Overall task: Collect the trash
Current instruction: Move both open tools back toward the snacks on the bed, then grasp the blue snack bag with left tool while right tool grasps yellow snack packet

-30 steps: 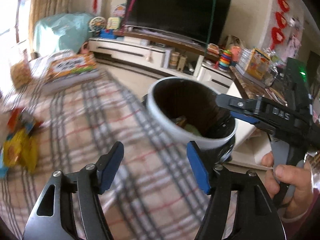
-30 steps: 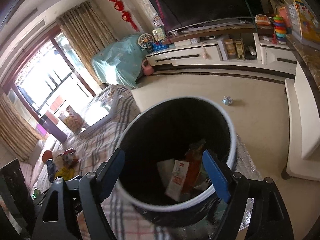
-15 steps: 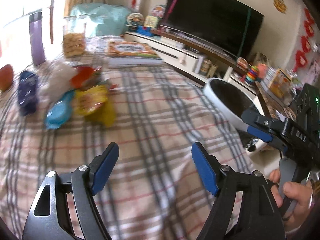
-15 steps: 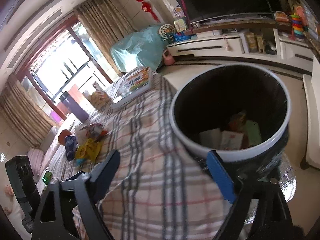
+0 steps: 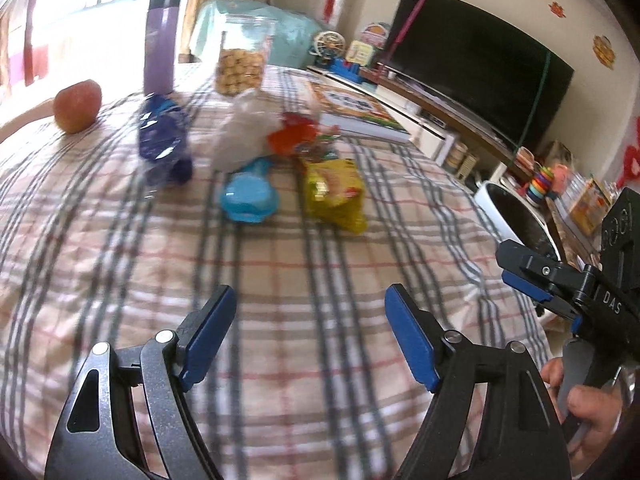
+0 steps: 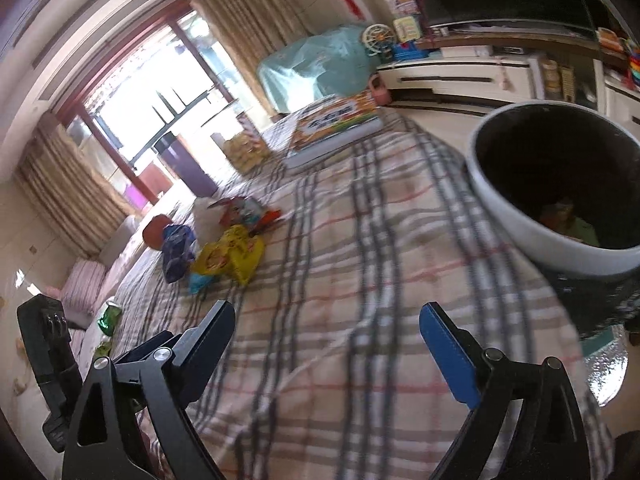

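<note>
- On the plaid cloth (image 5: 320,280), soft and rumpled with grey and red stripes, lies one loose heap of trash near the far left end, well apart from both grippers.
- Counted in the heap: one crinkled yellow packet (image 5: 334,196), one glossy light-blue wrapper (image 5: 249,198), one dark blue wrapper (image 5: 164,144), one red-orange wrapper (image 5: 292,136) and one white crumpled piece (image 5: 244,136), which may be tissue or a thin bag; blur hides which.
- One round trash bin (image 6: 560,216), white-rimmed and black inside, stands at the cloth's right edge with a few scraps at its bottom.
- Left gripper (image 5: 310,328): its two blue-padded jaws have just been opening and stand wide apart over bare cloth, nothing between them.
- Right gripper (image 6: 328,332): jaws have likewise just been opening, now about as wide as they go and empty, above the cloth between heap and bin; a hand (image 5: 588,408) holds its handle.
- Around the heap: one round apple (image 5: 78,106), one tall purple bottle (image 5: 160,40), one clear jar of biscuits (image 5: 242,60), one flat picture book (image 5: 356,112).
- Beyond the cloth stand one dark television (image 5: 480,64) on a long white cabinet (image 6: 460,76) and one bundle under pale-green plastic (image 6: 316,64).
- Two small green wrappers (image 6: 108,316) lie off to the left near a striped cushion (image 6: 86,284).
</note>
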Available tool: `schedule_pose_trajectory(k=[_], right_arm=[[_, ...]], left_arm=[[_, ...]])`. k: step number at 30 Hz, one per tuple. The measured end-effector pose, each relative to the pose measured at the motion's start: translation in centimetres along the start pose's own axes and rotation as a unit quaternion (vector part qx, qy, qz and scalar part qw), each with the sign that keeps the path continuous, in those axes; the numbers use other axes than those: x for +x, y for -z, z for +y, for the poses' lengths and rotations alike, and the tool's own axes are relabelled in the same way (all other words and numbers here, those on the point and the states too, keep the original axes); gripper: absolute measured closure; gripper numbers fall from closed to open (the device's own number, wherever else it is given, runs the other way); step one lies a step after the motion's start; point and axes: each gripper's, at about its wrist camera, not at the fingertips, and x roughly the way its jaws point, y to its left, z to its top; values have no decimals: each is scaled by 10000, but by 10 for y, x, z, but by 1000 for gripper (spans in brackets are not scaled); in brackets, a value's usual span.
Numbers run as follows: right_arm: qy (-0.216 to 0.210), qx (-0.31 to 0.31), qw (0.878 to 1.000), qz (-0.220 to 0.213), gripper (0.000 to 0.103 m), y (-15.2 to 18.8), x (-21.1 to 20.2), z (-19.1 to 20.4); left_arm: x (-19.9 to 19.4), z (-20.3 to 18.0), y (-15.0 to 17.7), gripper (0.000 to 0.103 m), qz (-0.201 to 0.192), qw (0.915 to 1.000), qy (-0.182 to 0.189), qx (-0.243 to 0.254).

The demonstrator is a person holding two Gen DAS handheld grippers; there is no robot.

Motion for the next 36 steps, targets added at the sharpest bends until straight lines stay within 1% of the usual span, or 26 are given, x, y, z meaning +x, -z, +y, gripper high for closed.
schedule_pose_trajectory(k=[5,7,12,16,20,24,28,31,33,34,35,36], right_arm=[[7,-130,9999,38,8,-2,17,18],[-109,-91,9999,76,8,-3,25,24],[-156,-218,9996,32,8,-7,37,40],[-340,-250,9991,108,9,-11,49,50],[-342,-284,9989,131,10,-15,60,57],[-357,-330,9986,210,15,-20,72,64],[-353,-399,9982,271,15,-23,85,71],[-317,-403,9980,376,23,-24,97,72],[-325,-373,9978,442,31,-24,104,72],[-333,-359,9976,482,34,-24,108,71],[-326,-367,9975,514,46,-24,111,71],[-328,-379,9972,559,60,-23,113,71]], left_arm=[[-2,24,-2,23,-24,9997,-123,-198],[-2,30,-5,23,-45,9996,-170,-240],[-1,50,-11,23,-99,9985,-367,-389],[2,66,-21,23,-163,9974,-492,-498],[8,73,-33,23,-209,9970,-546,-515],[14,75,-50,23,-281,9966,-620,-462],[25,80,-64,23,-307,9962,-669,-468],[38,86,-71,23,-261,9958,-724,-495],[46,89,-73,24,-221,9954,-782,-498],[49,90,-74,34,-202,9955,-781,-494],[52,91,-75,43,-187,9957,-758,-496],[55,93,-75,62,-118,9962,-709,-499]])
